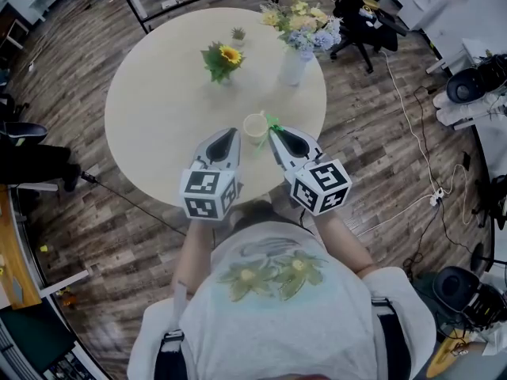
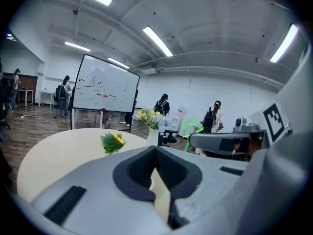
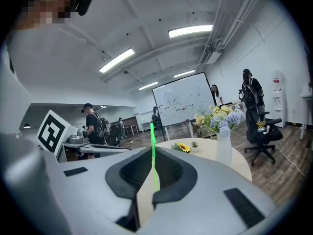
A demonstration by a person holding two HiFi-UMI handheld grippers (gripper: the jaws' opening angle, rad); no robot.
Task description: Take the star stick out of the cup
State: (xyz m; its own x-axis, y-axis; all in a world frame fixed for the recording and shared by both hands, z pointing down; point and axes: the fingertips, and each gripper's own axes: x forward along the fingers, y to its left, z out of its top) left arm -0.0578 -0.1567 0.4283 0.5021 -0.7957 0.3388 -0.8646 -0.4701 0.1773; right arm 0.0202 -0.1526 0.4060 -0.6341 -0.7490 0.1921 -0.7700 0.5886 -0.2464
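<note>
A small cream cup (image 1: 255, 125) stands on the round table (image 1: 158, 109) near its front edge. My right gripper (image 1: 272, 133) is just right of the cup, shut on the thin green star stick (image 3: 153, 155), which rises upright between its pads. The star (image 2: 192, 127) shows above the right gripper (image 2: 225, 143) in the left gripper view, and at the cup's right rim in the head view. I cannot tell whether the stick's lower end is clear of the cup. My left gripper (image 1: 234, 131) is just left of the cup, jaws together on nothing.
A potted sunflower (image 1: 222, 60), a tiny green plant (image 1: 237, 34) and a white vase of flowers (image 1: 293, 66) stand on the far half of the table. An office chair (image 1: 360, 14) sits beyond the table at the right. A whiteboard (image 2: 105, 89) and several people are in the room.
</note>
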